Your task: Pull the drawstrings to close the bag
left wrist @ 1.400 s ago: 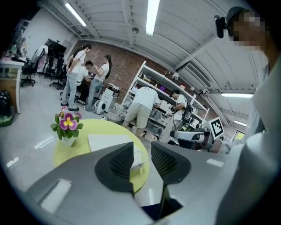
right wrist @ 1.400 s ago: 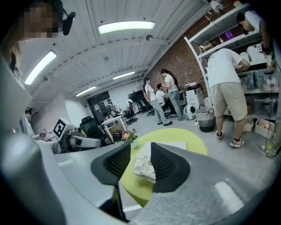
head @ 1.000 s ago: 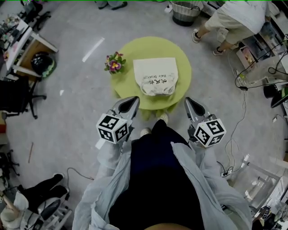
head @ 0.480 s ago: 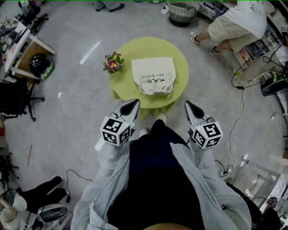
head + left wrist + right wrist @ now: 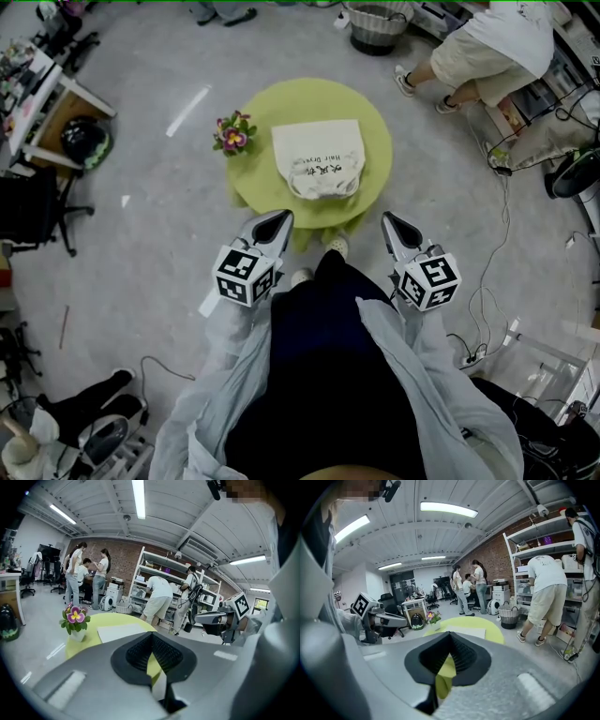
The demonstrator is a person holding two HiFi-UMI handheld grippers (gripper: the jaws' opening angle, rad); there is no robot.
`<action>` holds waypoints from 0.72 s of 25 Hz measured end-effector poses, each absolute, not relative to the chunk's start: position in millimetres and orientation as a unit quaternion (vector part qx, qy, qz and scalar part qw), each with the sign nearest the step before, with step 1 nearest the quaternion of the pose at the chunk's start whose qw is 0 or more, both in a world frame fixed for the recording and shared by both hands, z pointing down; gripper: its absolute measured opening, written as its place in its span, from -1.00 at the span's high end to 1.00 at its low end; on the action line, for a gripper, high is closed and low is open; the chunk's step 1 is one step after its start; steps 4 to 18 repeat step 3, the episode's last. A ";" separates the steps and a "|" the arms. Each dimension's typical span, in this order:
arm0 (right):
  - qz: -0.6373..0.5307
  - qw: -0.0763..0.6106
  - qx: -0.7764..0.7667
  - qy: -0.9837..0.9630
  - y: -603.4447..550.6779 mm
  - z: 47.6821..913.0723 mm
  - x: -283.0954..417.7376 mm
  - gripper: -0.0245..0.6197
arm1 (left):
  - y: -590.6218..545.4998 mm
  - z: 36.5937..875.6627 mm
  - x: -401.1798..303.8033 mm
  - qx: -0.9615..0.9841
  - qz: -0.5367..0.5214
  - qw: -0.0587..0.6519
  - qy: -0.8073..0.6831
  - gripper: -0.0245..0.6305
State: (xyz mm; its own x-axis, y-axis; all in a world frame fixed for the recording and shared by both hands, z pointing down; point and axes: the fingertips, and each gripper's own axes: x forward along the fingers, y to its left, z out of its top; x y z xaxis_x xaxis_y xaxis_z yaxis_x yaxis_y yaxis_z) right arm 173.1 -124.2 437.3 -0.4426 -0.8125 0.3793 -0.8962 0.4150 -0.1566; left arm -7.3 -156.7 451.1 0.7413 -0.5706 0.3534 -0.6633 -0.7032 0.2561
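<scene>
The cream cloth bag lies flat about in the middle of the round yellow-green table, with its dark print facing up and its bunched end toward the person who holds the grippers. The drawstrings are too small to make out in the head view. A small pot of purple and yellow flowers stands on the left part of the table, near the bag but apart from it. The left gripper hangs in the air by the near edge of the table. Its jaws are clenched and hold nothing, and in the left gripper view the 2 black pads meet in 1 line. The right gripper, on the other side of the person's body, is also clenched and empty. Both point toward the table and a little down, and neither touches the bag. Beyond the table, a person in a white shirt and beige shorts bends near shelves, and a woven basket stands on the grey floor.
</scene>
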 end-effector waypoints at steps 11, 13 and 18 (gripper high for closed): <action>0.170 0.130 0.511 -0.832 -125.5 440.8 172.6 0.92 | -159.5 451.8 -2.5 0.916 0.127 0.184 -0.332 0.87; 0.170 0.130 0.511 -0.832 -125.5 440.8 172.6 0.92 | -159.5 451.8 -2.5 0.916 0.127 0.184 -0.332 0.87; 0.170 0.130 0.511 -0.832 -125.5 440.8 172.6 0.92 | -159.5 451.8 -2.5 0.916 0.127 0.184 -0.332 0.87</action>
